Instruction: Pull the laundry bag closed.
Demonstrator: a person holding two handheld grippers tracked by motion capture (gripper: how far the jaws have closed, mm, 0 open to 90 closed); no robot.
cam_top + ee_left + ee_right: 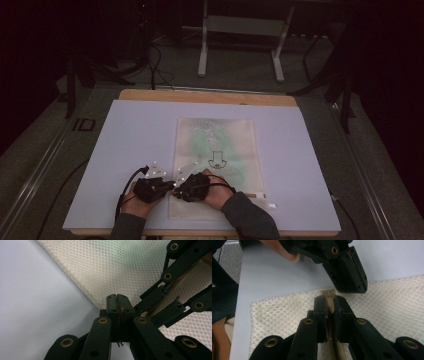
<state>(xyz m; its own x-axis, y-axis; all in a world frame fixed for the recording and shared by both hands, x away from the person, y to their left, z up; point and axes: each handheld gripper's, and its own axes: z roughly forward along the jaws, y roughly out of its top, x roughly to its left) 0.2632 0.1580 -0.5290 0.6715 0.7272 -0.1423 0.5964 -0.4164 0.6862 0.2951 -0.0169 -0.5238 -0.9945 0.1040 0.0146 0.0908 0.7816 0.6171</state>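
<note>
right gripper [329, 302]: my jaws clamped on the beige zipper pull [329, 295] at the near end of the bag.
left gripper [117, 305]: jaws together, pinching the bag's edge, i judge.
cream mesh zip bag [215, 165]: flat by the near edge of the pale lilac board [125, 150].
contents: something green, unclear.
progress: grip set; i judge the zipper run is left.

Right gripper [329, 305] jaws clamped on beige zipper pull [329, 300] of mesh bag [387, 310], left gripper [352, 287] just beyond.
</note>
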